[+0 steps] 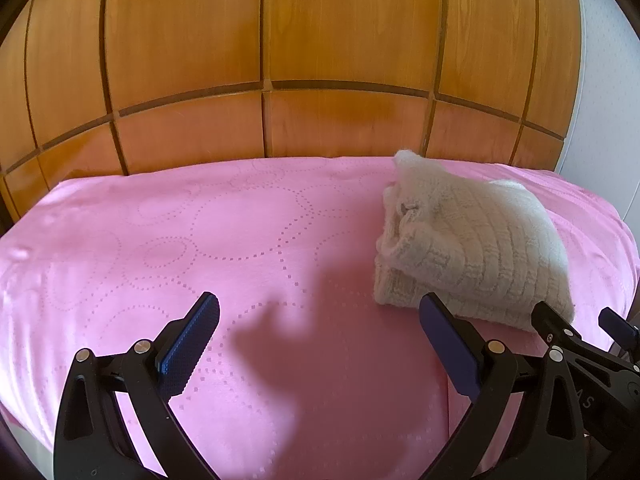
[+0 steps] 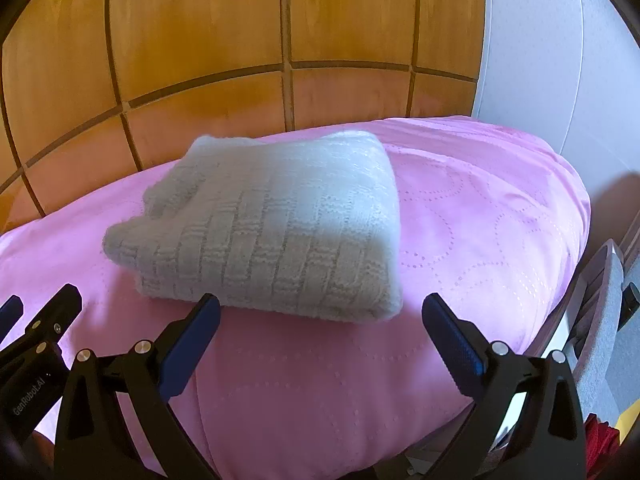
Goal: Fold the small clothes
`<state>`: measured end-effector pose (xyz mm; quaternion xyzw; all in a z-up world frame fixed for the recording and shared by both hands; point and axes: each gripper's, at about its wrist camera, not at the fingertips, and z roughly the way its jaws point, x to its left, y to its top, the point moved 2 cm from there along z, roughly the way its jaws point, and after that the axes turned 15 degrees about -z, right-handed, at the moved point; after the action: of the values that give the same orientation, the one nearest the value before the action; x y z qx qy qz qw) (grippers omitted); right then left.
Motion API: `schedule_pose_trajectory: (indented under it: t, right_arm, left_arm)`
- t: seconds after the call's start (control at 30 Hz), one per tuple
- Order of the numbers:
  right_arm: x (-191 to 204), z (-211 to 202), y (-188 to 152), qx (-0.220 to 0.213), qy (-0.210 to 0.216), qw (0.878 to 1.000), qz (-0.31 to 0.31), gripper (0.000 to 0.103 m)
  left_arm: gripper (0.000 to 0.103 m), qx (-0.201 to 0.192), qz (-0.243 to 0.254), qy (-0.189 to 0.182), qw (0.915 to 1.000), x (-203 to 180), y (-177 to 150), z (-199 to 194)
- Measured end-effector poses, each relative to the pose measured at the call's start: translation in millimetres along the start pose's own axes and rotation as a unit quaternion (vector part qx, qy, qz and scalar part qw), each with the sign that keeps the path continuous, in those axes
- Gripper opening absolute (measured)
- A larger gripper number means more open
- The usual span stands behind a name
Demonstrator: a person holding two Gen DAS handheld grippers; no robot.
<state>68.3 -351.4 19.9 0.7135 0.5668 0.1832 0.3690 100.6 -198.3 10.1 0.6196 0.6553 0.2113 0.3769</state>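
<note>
A cream knitted garment [image 1: 472, 244] lies folded into a thick rectangle on the pink bedcover [image 1: 200, 220], toward its right side. It also shows in the right wrist view [image 2: 276, 220], just beyond the fingertips. My left gripper [image 1: 320, 308] is open and empty, above bare cover to the left of the garment. My right gripper [image 2: 320, 308] is open and empty, just in front of the garment's near edge. The right gripper also shows at the right edge of the left wrist view [image 1: 576, 320].
A wooden panelled headboard [image 1: 280, 60] rises behind the bed. A pale wall [image 2: 560, 60] stands at the right. The bed's right edge [image 2: 576, 248] drops off beside grey and red items [image 2: 600, 360].
</note>
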Motion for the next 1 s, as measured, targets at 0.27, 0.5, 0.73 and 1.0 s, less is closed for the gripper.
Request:
schedule_pose_trajectory:
  t: [0.27,0.5,0.73,1.0]
  right_arm:
    - [1.9,-3.1,-0.2,-0.003,0.005,1.000,-0.002,0.101]
    - [3.2,-5.0,-1.1,-0.005,0.005,1.000,-0.002,0.101]
    - [3.7,-2.1,-1.3,0.001,0.011,1.000,-0.002,0.101]
    - [-2.9,-5.0,3.9,-0.014,0.021,1.000,0.008,0.101]
  left_arm:
    - [0.099,-0.004,-0.005,0.003,1.0000,2.0,0.4,-3.2]
    - [0.099,-0.009,-0.005,0.003,0.9999,1.6,0.9,-6.8]
    - [0.099,-0.011,-0.013,0.005,0.9998,4.9,1.5,-7.3]
    - [0.099,0.001,-0.011,0.011,0.9999,7.7,1.4,0.1]
